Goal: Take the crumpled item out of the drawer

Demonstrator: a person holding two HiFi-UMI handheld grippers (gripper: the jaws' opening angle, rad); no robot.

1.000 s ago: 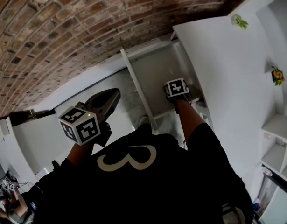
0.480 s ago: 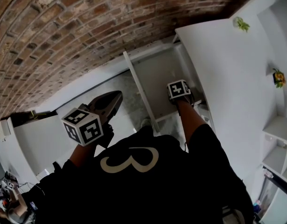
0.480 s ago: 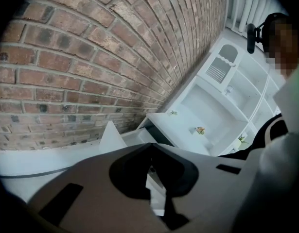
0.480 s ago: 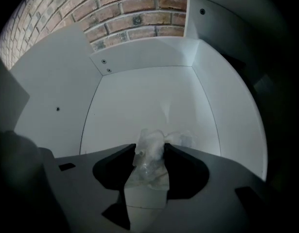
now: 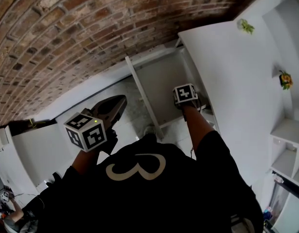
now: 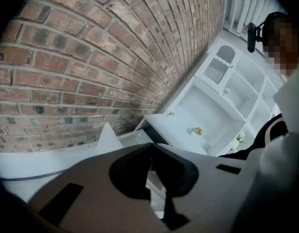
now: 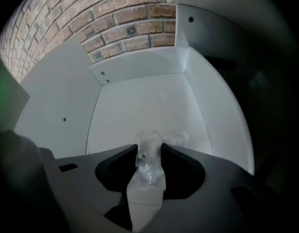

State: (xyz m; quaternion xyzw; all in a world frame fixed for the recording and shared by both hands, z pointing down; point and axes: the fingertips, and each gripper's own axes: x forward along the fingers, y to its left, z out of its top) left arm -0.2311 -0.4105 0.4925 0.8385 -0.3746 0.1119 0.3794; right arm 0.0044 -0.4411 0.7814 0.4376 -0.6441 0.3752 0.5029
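Lying on the floor of the open white drawer (image 7: pixel 139 106): crumpled clear plastic wrapper (image 7: pixel 147 171), pinched between the jaws of the right claw (image 7: pixel 149 152), which have just been closing onto it. Reaching steeply down past the drawer's white side walls.

Held up near the red brick wall (image 6: pixel 91 57): left claw (image 6: pixel 150 147), jaws together, tips touching.

Right of the drawer, a white counter (image 5: pixel 227 72) carrying a small green plant (image 5: pixel 246 25) and an orange-flowered pot (image 5: pixel 285 79).

Readable: pale "3" on the person's black shirt (image 5: pixel 134 166).

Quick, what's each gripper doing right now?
Left gripper: shut, empty.
Right gripper: jaws have just been closing, now pinching the crumpled plastic in the drawer.
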